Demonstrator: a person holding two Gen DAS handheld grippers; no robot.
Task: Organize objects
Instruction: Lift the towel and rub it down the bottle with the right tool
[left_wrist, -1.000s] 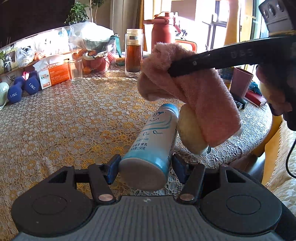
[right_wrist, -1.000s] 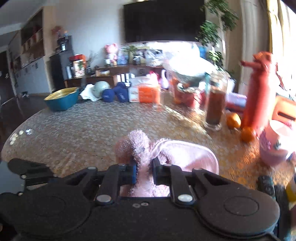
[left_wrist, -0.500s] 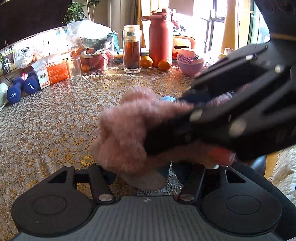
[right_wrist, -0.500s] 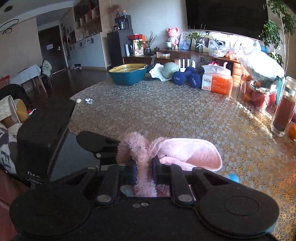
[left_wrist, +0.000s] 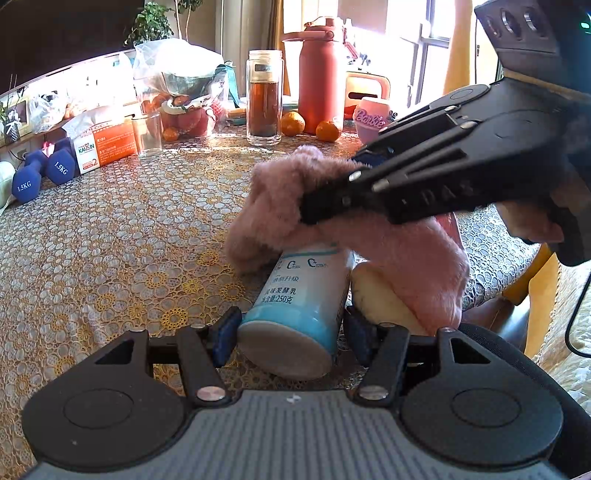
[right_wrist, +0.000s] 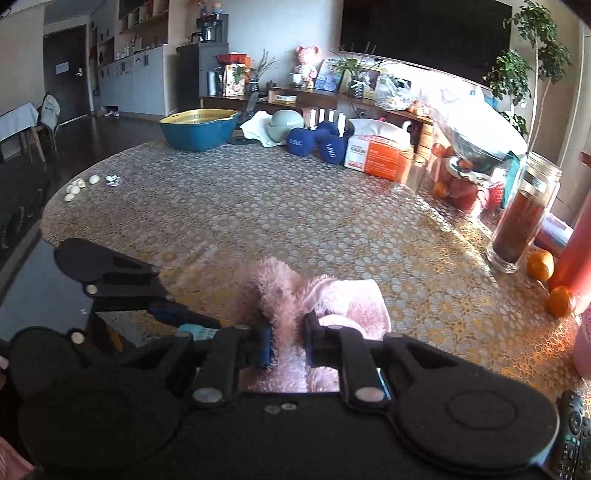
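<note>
We've got two things in hand, both low-centre of their frames. The bottle (left_wrist: 304, 295) lies on its side on the lace-covered table (left_wrist: 110, 240), base toward the lens, w/ the left gripper (left_wrist: 290, 332) clamped on it near the base, blue pads touching both flanks. We judge it light-to-medium (label reads 250), stiff plastic, smooth and round, so prob. slippery and keen to roll; a grip at mid-body, square across, seems safer than out at the very base. It looks white w/ teal bands and small printed text. The pink plush cloth (left_wrist: 332, 221) drapes over the bottle's far end, centre-right in the left view; the right gripper (right_wrist: 286, 343) is pinched shut on a bunched fold of it, bottom-centre in the right view. We judge it very light, soft, floppy, not fragile; it'll sag and drag wherever it isn't held, so a thick fold is the place to hold it. Fuzzy outside, smoother pink lining. A pale yellow rounded thing (left_wrist: 380, 299) sits just beside the bottle under the cloth; can't tell what it is.
</note>
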